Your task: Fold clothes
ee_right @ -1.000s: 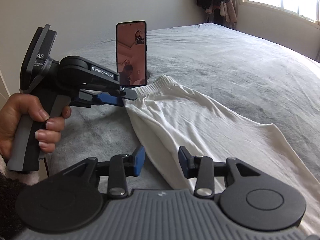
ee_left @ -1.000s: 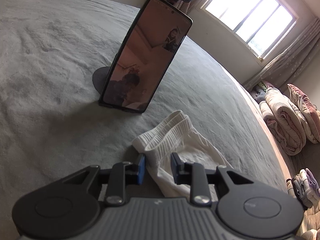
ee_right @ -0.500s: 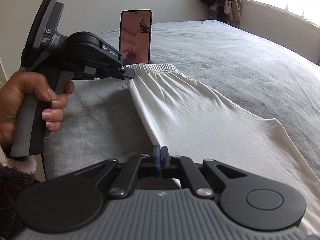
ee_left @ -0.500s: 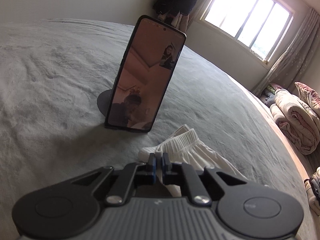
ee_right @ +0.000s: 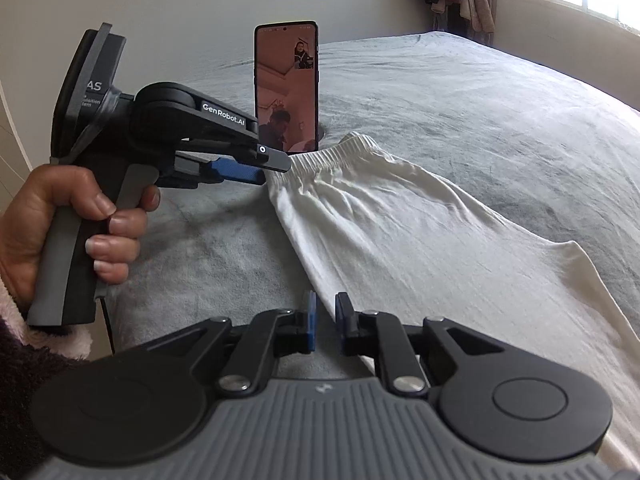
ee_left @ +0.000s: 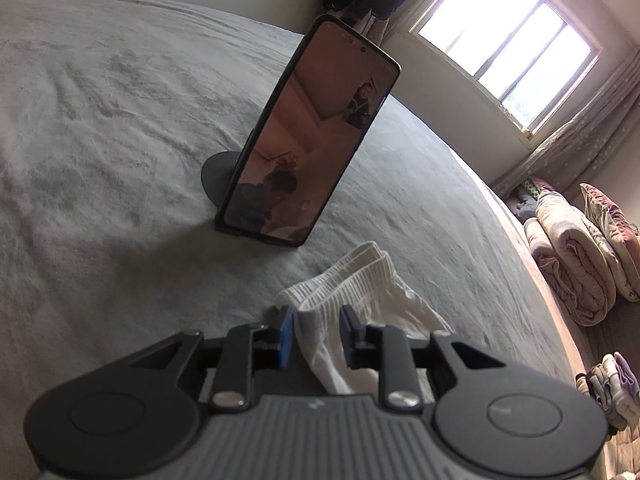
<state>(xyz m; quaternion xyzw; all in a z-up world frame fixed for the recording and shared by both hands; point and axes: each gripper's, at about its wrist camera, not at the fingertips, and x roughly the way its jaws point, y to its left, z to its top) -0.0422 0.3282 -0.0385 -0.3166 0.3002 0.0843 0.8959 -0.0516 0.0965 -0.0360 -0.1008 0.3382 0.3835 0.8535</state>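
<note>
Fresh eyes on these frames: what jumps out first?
A white garment with a ribbed elastic waistband lies spread across the grey bed cover. Beyond its waistband, a lit black smartphone stands upright on a round stand. The left gripper straddles the waistband corner.

White garment (ee_right: 420, 236) with ribbed elastic waistband (ee_left: 352, 280), lying mostly flat on grey bedspread (ee_right: 500, 112), lightly wrinkled, waistband bunched just in front of upright phone (ee_right: 286, 88), one long edge running diagonally toward the near side, fabric widening to the right
</note>
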